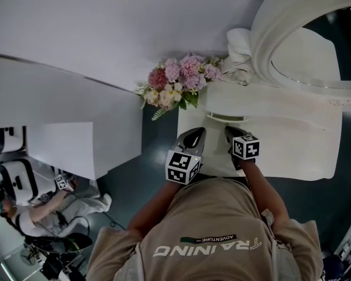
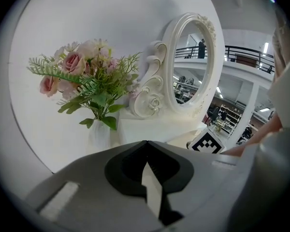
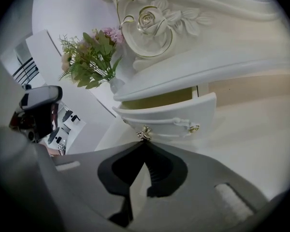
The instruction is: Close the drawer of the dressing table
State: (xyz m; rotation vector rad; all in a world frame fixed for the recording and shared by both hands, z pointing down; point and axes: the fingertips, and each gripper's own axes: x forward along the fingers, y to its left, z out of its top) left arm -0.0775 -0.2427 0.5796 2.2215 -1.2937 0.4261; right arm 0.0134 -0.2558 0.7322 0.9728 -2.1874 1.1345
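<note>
My right tongs (image 3: 144, 143) were pressed together with nothing between them. Their tips sat right at the small gold knob (image 3: 144, 133) on the drawer (image 3: 183, 115), though I couldn't tell whether they touched it. The drawer stood partly pulled out of the dressing table (image 3: 222, 66), straight beyond those tips, its front running left to right. My left tongs (image 2: 146, 143), also closed and empty, pointed further left, toward the flowers (image 2: 87, 81). The right was nearer, so I judged a push straight away from me would close it.

White drawer (image 3: 171, 115), gold knob (image 3: 144, 133), pulled partly open
</note>
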